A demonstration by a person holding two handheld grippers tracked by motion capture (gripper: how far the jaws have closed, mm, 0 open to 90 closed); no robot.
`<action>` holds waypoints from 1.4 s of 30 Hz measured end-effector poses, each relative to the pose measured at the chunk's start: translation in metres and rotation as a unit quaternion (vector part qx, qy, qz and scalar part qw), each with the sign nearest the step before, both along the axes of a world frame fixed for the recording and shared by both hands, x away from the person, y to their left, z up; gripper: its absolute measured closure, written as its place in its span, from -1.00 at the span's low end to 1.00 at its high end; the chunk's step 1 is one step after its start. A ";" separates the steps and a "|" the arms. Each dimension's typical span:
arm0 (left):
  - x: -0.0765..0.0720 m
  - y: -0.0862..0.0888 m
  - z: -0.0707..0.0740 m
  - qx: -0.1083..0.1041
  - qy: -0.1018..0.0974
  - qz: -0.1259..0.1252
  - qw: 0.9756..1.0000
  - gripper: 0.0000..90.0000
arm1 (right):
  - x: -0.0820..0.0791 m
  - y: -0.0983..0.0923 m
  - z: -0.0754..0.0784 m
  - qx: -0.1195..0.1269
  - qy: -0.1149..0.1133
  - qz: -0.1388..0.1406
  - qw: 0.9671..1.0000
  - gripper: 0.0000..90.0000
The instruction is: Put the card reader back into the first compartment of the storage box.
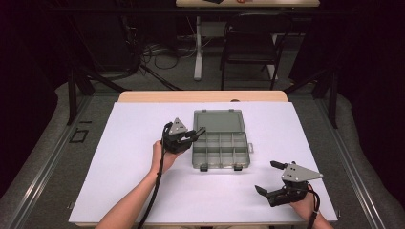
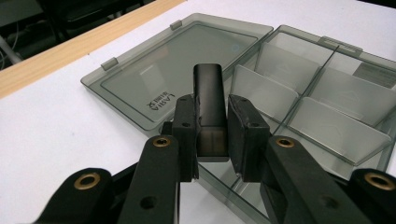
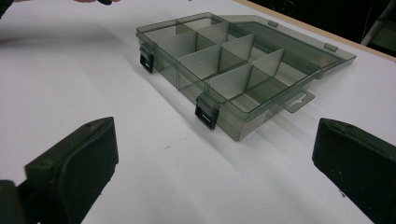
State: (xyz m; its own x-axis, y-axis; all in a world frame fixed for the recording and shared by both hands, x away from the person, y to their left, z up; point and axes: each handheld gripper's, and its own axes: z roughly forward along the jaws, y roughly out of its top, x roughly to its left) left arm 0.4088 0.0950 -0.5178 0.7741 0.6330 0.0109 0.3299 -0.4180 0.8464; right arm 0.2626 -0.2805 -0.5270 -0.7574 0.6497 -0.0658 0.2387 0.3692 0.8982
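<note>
Black jaws of the left gripper (image 2: 211, 135) clench a small dark block (image 2: 209, 98) over the open organizer box (image 1: 220, 148), whose compartments look empty, so the block seems not yet placed. Embossed lid (image 2: 182, 60) lettering is too small to read. Right gripper (image 1: 270, 180) waits nearby, jaws spread wide.

Dark room — perhaps curtained; black chair (image 1: 251, 45).
</note>
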 end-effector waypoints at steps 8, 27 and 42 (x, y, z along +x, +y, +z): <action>0.001 -0.003 -0.004 0.006 0.012 0.007 1.000 0.65 | 0.001 0.000 0.000 0.001 0.003 0.001 1.000 -1.00; 0.003 -0.012 -0.014 0.018 0.037 0.045 0.998 0.65 | 0.002 0.001 -0.001 0.009 0.009 0.002 1.000 -1.00; 0.002 -0.007 0.001 0.012 0.033 0.040 0.999 -0.46 | 0.002 0.000 -0.001 0.006 0.008 0.003 1.000 -1.00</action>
State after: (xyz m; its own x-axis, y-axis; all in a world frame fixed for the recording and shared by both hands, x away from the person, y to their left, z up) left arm 0.4110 0.0881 -0.5170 0.7205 0.6931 -0.0224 0.4174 -0.4077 0.8121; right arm 0.2642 -0.2801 -0.5282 -0.7619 0.6461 -0.0450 0.2519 0.3596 0.8985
